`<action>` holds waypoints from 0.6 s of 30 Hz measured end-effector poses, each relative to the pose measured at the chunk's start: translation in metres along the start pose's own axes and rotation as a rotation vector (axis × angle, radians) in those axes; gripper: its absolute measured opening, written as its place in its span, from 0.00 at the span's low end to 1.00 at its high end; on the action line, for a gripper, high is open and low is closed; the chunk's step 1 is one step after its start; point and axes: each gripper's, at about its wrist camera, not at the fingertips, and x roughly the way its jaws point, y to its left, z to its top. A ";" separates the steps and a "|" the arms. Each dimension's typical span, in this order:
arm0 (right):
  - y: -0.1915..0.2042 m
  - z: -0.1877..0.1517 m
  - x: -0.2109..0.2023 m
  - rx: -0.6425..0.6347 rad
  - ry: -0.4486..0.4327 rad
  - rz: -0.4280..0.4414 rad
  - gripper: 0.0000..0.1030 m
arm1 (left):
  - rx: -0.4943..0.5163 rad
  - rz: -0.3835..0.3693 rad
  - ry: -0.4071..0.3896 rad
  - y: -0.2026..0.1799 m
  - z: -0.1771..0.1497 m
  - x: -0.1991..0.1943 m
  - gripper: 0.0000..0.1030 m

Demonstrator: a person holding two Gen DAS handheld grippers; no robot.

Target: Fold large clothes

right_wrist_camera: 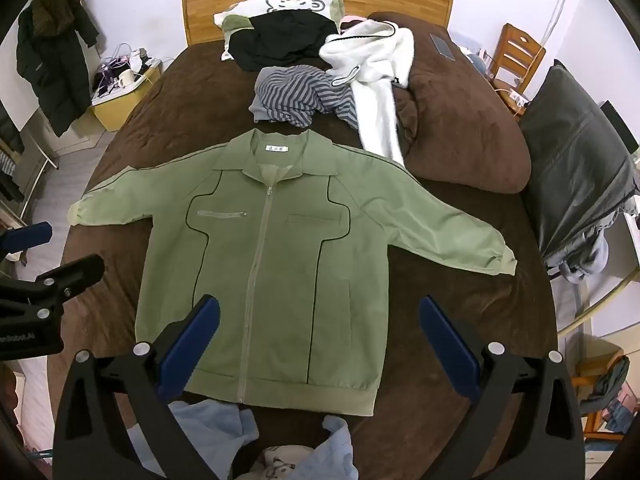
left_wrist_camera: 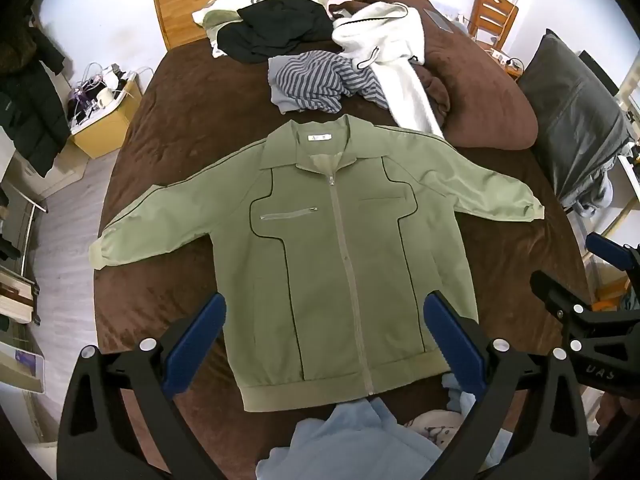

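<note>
the bed with the dark brown plush cover (left_wrist_camera: 168, 128) carries everything in view. the large olive-green zip-front jacket with black piping (left_wrist_camera: 340, 240) lies on it face up, zipped, both sleeves spread outward, its ribbed hem nearest the cameras. beyond the collar sits a loose heap: a white fleece garment (left_wrist_camera: 384, 48), a black garment (left_wrist_camera: 276, 28) and a grey-and-blue striped garment (left_wrist_camera: 316, 82). a pale blue garment (right_wrist_camera: 208, 416) lies just below the hem.

step in hand, as judged: the jacket is laid flat and the first fold has not yet begun.

the left tongs (left_wrist_camera: 324, 340) and the right tongs (right_wrist_camera: 320, 340) hang above the hem, both fully spread and holding nothing.

the next move likely calls for each of the tongs to go to a sleeve cuff or shoulder, pinch a single edge, and carry it inward across the chest.
</note>
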 end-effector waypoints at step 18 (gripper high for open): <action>0.002 0.002 -0.004 -0.001 -0.002 -0.003 0.94 | -0.001 0.002 -0.009 0.001 0.001 0.000 0.94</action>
